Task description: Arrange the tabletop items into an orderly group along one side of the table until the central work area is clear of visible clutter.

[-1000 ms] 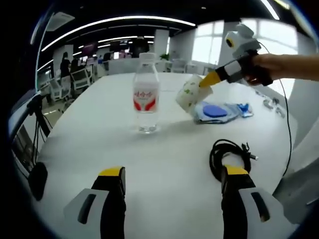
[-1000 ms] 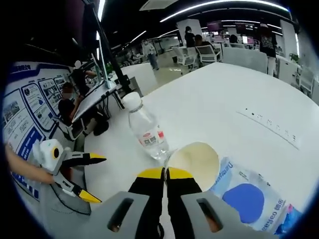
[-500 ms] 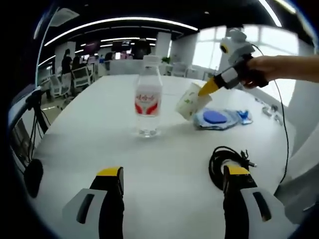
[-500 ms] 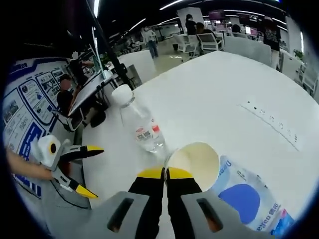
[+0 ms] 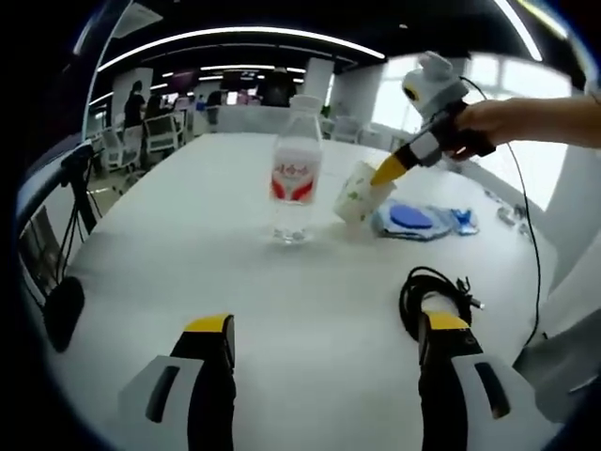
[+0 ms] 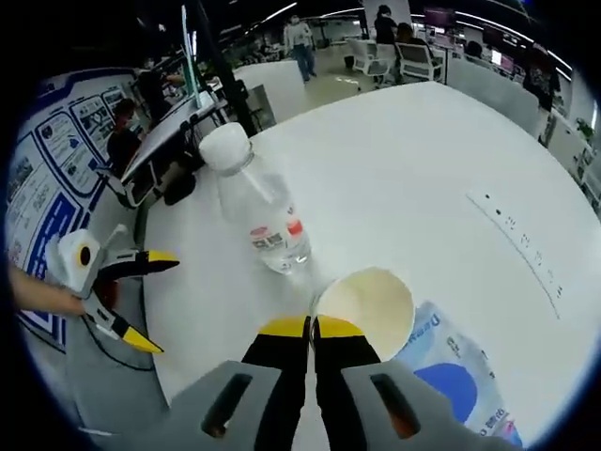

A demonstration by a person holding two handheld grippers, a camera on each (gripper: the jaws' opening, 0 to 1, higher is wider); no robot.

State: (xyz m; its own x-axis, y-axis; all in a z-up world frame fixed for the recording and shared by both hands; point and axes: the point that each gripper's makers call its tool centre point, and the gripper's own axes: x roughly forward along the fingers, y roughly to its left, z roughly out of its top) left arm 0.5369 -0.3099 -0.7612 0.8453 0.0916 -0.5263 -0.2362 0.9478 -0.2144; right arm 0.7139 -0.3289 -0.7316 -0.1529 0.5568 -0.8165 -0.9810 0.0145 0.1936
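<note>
The broad white surface (image 5: 188,244) spreads under both my hands, and most of its middle is bare except for what I am gathering. Standing upright near its centre is the clear plastic water bottle with a white cap and a red-and-white label (image 5: 294,183); the label's characters are too small for me to read. Just beyond it, toward the window side, lies the flat blue-and-white plastic packet (image 5: 413,219); in the right gripper view I can make out letters along its edge that seem to begin "Dream", though I cannot read them with certainty. A coil of black cable (image 5: 434,288) rests close in front of my left gripper (image 5: 324,329), whose yellow-tipped fingers stand wide apart with nothing between them. My right gripper (image 6: 313,327) has its fingers pressed together on the rim of the cream paper cup with a faint green pattern (image 5: 358,191), holding it tilted and lifted off the surface, just beside the bottle and above the packet's near edge. I judge the step in hand to be carrying the cup to the group forming by the packet; the next move calls for setting it down upright beside that packet without knocking the bottle, then letting go.
</note>
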